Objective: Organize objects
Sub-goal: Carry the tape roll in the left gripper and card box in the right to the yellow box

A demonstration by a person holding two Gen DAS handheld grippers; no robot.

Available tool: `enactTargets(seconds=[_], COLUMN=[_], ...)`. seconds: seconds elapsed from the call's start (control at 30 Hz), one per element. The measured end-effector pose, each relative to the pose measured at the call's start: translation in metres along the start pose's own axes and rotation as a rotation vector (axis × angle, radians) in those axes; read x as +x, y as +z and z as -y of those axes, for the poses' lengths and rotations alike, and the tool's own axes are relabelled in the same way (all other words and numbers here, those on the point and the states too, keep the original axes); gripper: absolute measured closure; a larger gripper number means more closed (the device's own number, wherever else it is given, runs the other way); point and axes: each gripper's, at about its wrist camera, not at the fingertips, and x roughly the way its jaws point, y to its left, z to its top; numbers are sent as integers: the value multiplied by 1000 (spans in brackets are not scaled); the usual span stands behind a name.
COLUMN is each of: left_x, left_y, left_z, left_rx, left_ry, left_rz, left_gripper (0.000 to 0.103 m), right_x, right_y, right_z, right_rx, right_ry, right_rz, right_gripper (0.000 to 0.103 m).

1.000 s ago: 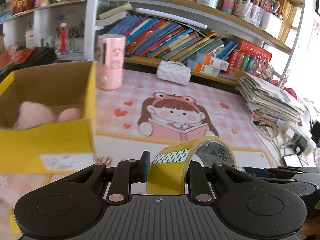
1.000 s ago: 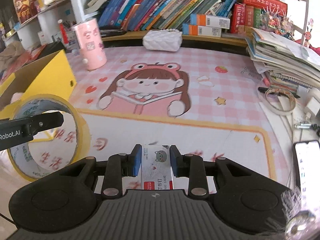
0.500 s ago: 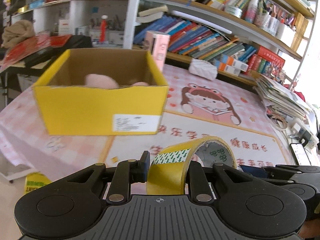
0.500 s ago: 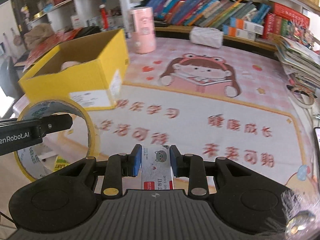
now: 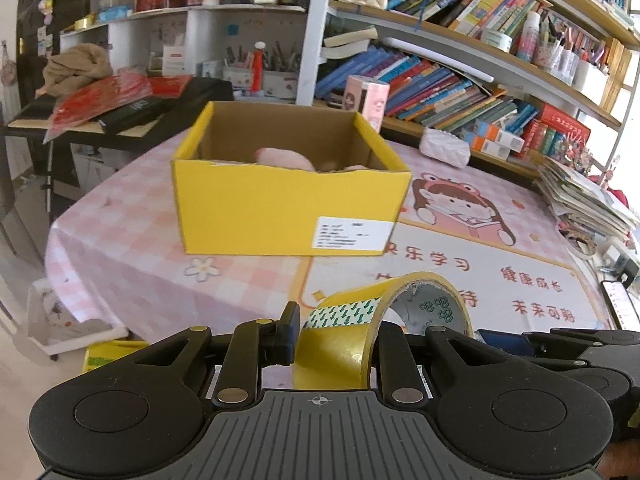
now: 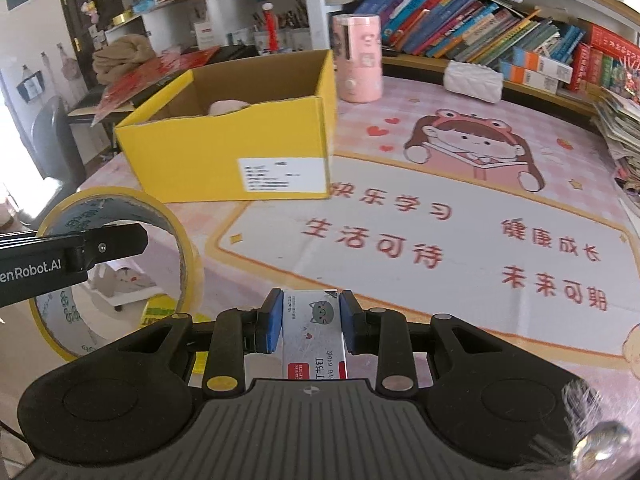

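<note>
My left gripper [image 5: 334,338] is shut on a roll of yellow packing tape [image 5: 360,340], pinching its wall with the ring standing on edge. The same tape roll [image 6: 120,216] shows at the left of the right wrist view. My right gripper [image 6: 312,320] is shut on a small white staple box [image 6: 314,328] with a grey cat printed on it. Ahead, an open yellow cardboard box [image 5: 280,200] stands on the pink table mat, also seen as the yellow box [image 6: 224,152]. A pink soft toy [image 5: 284,158] lies inside it. Both grippers hang at the table's near edge, short of the box.
A pink cylinder container [image 6: 358,58] and a white quilted pouch [image 6: 472,80] stand behind the box. Bookshelves [image 5: 440,92] line the back. A stack of papers [image 5: 580,204] and a phone [image 5: 618,304] lie at the right. A white bin [image 5: 68,320] sits on the floor at the left.
Both grippers have drawn back from the table with their loads. The yellow box, once close at the left, now lies farther ahead and whole in view, and the table edge and floor show.
</note>
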Motion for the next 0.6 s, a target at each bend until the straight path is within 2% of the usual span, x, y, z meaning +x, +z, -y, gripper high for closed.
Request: enactTargets(seconds=[0.6], left_x=[-18], left_y=[7], left_z=[-32], left_rx=[-6], left_ry=[13], left_rz=[64], left_gripper=[85], right_x=[-4], right_y=[7], right_z=[-39], right_rx=[-23], right_ry=[-1], right_rz=[46], right_gripper=[75])
